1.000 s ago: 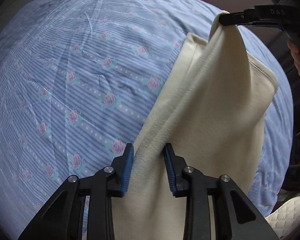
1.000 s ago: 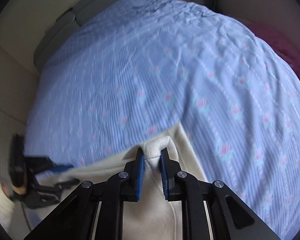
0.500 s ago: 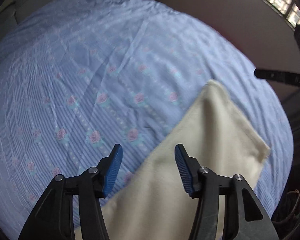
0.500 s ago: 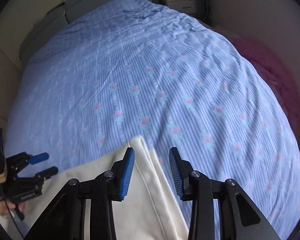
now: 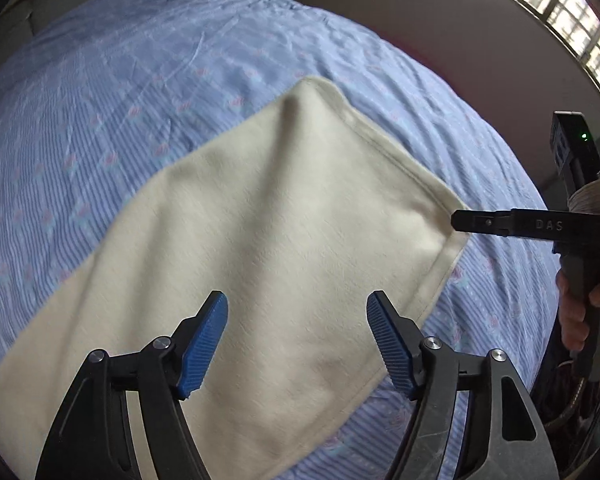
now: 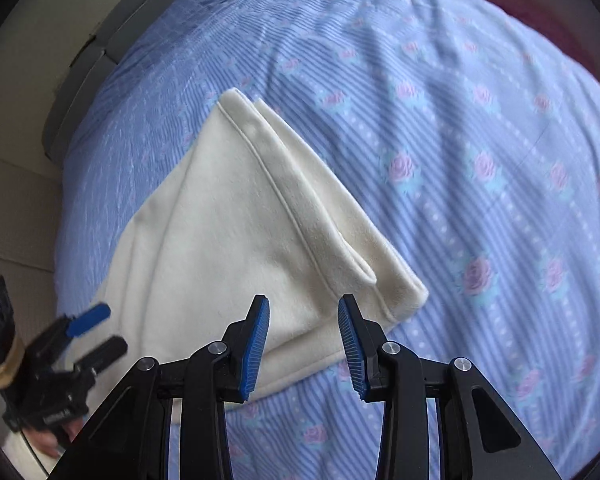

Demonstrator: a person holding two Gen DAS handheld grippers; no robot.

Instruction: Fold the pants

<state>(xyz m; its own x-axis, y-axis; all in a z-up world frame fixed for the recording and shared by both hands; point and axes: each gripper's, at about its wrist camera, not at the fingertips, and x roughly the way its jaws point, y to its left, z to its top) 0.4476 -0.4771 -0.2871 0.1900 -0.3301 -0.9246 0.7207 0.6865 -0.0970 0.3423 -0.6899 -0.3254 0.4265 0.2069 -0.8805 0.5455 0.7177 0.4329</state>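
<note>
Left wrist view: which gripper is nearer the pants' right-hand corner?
Right. The right gripper sits beside that corner of the pants; the left gripper, jaws opening and empty, hovers over mid-fabric.

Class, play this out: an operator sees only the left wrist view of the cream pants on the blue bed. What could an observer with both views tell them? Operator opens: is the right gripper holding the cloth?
Observer: No. In the right wrist view the right gripper is open above the pants, with nothing pinched.
Operator: I see one hemmed edge. Is the cloth single there?
Observer: No. Two layers lie stacked, the lower one peeking out along the hem.
Operator: What lies beyond the far end of the bed?
Observer: A grey headboard beyond the bedsheet.
Operator: And my own gripper?
Observer: The left gripper is opening, holding nothing.
</note>
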